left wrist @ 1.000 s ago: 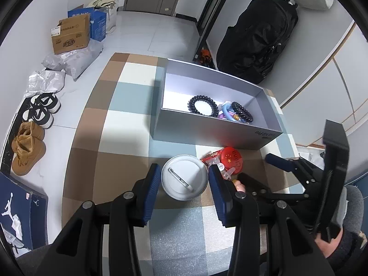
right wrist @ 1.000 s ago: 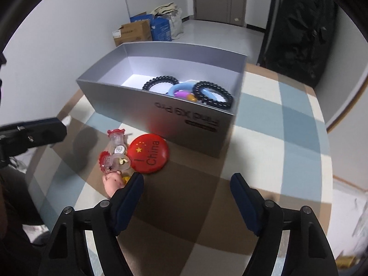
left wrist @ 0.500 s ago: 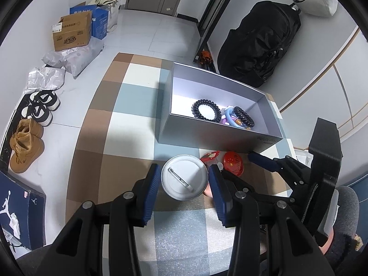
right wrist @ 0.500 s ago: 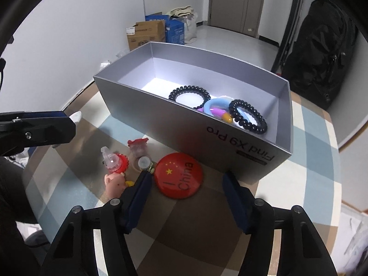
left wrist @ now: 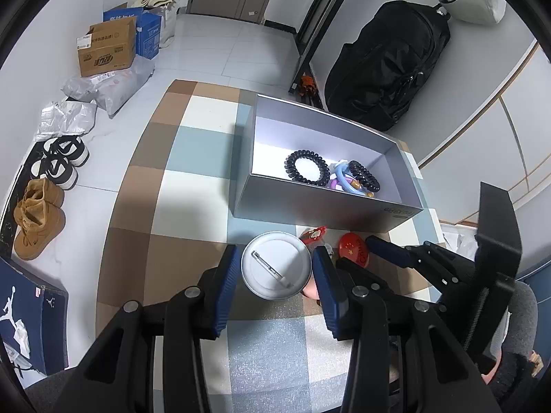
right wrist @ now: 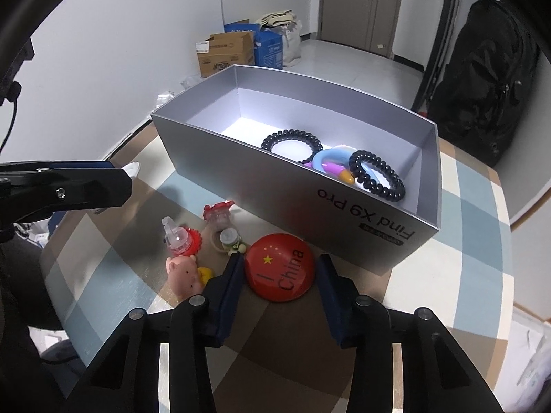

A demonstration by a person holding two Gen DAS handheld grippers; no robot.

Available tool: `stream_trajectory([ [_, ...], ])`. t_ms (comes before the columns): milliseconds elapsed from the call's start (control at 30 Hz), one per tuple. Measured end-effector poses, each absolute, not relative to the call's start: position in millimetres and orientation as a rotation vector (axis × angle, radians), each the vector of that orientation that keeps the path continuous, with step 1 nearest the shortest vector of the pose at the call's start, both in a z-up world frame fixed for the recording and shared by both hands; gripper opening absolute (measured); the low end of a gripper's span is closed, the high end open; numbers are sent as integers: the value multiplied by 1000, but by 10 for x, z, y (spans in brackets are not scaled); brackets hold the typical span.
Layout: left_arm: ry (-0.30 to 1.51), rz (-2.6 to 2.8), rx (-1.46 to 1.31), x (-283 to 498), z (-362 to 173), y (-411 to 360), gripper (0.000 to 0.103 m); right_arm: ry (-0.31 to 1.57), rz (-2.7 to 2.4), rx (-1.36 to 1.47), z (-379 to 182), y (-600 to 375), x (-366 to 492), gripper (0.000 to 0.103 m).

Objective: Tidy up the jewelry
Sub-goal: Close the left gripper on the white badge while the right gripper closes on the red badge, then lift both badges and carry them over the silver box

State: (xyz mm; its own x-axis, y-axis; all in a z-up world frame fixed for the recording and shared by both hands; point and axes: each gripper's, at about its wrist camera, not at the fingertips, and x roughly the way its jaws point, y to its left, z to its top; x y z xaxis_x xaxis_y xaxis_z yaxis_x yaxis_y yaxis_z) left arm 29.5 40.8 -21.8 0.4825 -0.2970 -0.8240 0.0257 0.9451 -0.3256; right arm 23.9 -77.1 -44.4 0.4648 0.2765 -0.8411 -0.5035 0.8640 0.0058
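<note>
Three pieces already lie inside the open grey cardboard box [right wrist: 344, 203] at the centre of the right wrist view: two black coiled hair ties [right wrist: 292, 141] and a blue plastic ring [right wrist: 330, 158], bunched toward its right end. Several pieces are left on the checked tablecloth [left wrist: 193, 158] in front of the box.

Low in the left wrist view, the left gripper [left wrist: 277, 268] is clamped on a round white pin badge [left wrist: 275, 265], its back and metal pin facing up.

Lower centre of the right wrist view, the right gripper [right wrist: 279, 268] has just been closing, with a round red badge [right wrist: 279, 266] marked with yellow stars between its fingers; whether the pads press it yet I cannot tell.

Left of the red badge, a pink pig charm [right wrist: 182, 272], a small red-and-clear bottle charm [right wrist: 180, 237] and a red-topped clear charm [right wrist: 218, 213] wait untouched. I judge the sorting roughly half done.
</note>
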Motion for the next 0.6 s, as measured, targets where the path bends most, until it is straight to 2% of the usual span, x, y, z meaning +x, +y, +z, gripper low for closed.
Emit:
stream_trajectory([
  [600,999,-194,-304,309,-143,347,37,953,566,-2,-114,-1102,167,42],
])
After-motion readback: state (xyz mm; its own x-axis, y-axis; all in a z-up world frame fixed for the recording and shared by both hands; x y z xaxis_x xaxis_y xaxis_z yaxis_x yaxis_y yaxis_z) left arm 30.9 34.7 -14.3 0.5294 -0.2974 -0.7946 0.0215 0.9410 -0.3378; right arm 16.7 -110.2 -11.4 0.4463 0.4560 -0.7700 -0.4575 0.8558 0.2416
